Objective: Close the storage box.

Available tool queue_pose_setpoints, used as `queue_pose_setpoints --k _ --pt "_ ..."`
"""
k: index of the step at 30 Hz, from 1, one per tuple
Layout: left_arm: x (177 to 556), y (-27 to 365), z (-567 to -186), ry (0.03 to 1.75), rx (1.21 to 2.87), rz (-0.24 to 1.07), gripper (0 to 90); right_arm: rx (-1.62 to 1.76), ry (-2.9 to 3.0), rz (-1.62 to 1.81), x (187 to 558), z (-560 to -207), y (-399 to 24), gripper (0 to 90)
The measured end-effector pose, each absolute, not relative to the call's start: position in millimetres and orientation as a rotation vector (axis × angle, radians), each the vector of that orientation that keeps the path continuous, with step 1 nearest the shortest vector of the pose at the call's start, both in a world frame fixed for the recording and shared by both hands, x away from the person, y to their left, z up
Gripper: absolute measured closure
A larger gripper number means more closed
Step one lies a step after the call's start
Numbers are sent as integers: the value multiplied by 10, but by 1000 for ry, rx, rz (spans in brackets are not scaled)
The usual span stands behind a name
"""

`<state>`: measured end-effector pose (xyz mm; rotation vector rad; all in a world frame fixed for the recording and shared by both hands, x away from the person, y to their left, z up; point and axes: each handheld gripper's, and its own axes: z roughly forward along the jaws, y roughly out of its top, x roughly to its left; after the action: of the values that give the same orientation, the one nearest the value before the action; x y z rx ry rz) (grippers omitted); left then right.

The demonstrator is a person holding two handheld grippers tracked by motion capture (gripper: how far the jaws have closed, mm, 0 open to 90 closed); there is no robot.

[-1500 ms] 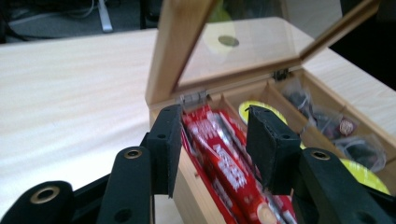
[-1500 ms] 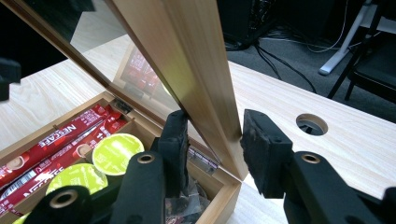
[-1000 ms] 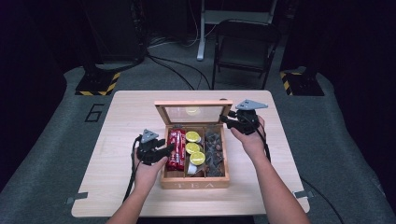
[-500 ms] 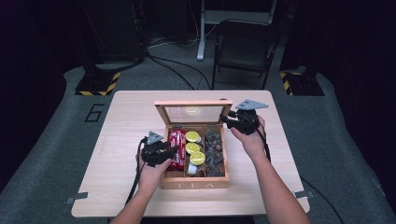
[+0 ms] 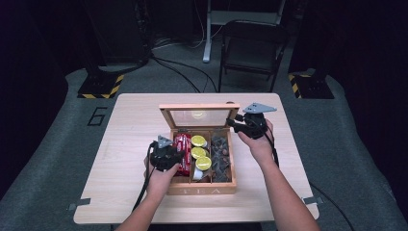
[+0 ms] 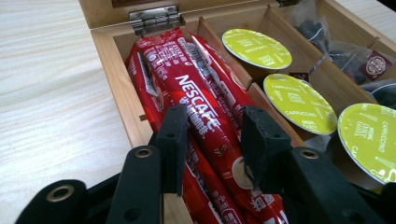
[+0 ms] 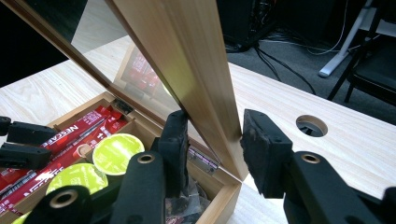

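Note:
An open wooden tea box (image 5: pixel 202 190) stands mid-table with its glass lid (image 5: pixel 199 115) raised upright. Red Nescafe sticks (image 6: pixel 201 112) lie in its left compartment, lime-green capsules (image 6: pixel 299 100) in the middle one, and dark tea bags (image 6: pixel 345 51) in the right one. My left gripper (image 6: pixel 212 121) hovers low over the red sticks (image 5: pixel 182 144), open, its jaws straddling the top stick. My right gripper (image 7: pixel 212 126) is shut on the lid's right edge (image 7: pixel 205 79), one jaw on the glass side, one on the outer wood; it appears in the high view (image 5: pixel 234 123) too.
The light wooden table (image 5: pixel 130 125) has bare surface on both sides of the box. A round cable hole (image 7: pixel 310 125) lies behind the lid. A folding chair (image 5: pixel 250 43) and yellow-black striped bases (image 5: pixel 101 86) stand on the floor beyond.
My left gripper has moved right, from beside the box's left wall to over the red sticks. The right gripper has stayed on the lid.

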<state>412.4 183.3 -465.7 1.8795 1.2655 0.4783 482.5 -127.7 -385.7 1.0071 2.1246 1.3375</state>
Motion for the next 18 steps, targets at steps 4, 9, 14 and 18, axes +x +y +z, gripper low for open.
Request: queue_pose_setpoints --k 4,9,14,18 --pt "4119 1856 -4601 1274 1883 516 792 1020 2117 1337 4819 -3857 -1270 614" --pt "4141 1895 -4542 1290 1873 514 851 1020 2121 1341 4817 -3856 -1273 612" --pt "4132 1943 -4501 1305 1841 512 852 1026 2121 1349 4820 -3857 -1276 612" --pt "4113 1990 -4474 1298 1829 515 852 1026 2120 1348 4819 -3857 -1276 612"
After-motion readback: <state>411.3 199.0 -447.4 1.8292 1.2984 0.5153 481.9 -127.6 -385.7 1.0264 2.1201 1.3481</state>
